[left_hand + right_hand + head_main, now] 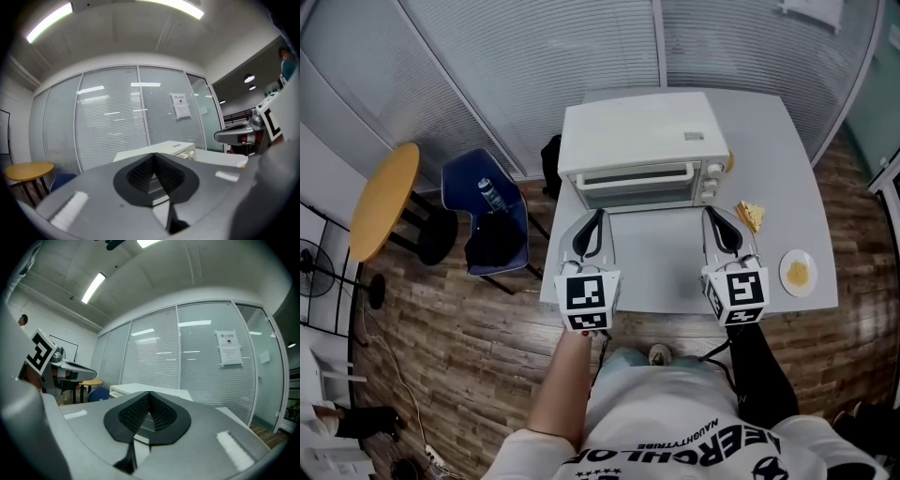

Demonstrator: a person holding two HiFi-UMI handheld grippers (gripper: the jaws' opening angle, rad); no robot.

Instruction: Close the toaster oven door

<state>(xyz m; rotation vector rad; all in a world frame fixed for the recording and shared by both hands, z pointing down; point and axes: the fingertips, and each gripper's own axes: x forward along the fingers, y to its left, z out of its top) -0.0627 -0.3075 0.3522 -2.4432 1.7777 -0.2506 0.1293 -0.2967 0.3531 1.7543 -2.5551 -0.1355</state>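
The toaster [642, 141] sits at upper centre of the head view, at the back of the desk [787, 159]. Its door [637, 190] faces the person, with the handle [634, 174] along its top edge. From here the door looks upright against the front, or very nearly. I cannot tell whether it is fully seated.

If it needs a last push, I would press flat on the handle bar near its middle, straight toward the back. That way the door swings squarely and the light toaster does not skid or twist on the desk. The other gripper could steady the casing from the side.

The left gripper [598, 217] lies at lower centre-left and the right gripper [710, 214] at lower centre-right. Both are low over the desk, just in front of the toaster and apart from it.

In the left gripper view the fingers [140, 173] are pressed together at the tips, with nothing between them. In the right gripper view the fingers [161, 416] likewise meet at the tips and hold nothing. Neither pair touches the door.

A bread piece [751, 216] and a plate [798, 273] lie at right, clear of the door.
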